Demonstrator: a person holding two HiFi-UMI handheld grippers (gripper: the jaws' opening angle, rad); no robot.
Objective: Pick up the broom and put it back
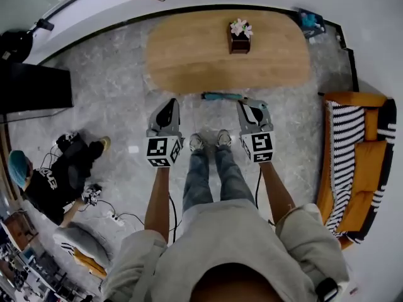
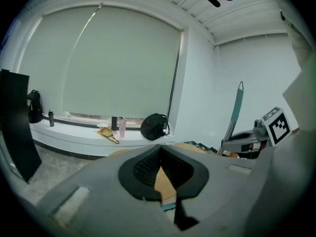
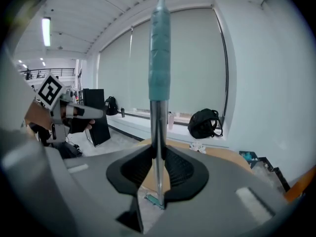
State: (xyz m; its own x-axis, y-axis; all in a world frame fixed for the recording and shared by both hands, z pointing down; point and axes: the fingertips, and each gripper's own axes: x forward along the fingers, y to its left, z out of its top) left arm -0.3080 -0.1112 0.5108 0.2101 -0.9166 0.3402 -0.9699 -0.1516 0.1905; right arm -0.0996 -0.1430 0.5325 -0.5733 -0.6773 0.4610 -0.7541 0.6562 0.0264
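Broom (image 3: 159, 58) stands nearly upright, clamped in right gripper (image 3: 158, 171), forearm (image 1: 274, 187) stretched forward.

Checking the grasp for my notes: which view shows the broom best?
The right gripper view: the broom fills the middle, clamped in the right gripper. The left gripper view shows its handle from the side; the head view only a foreshortened teal strip.
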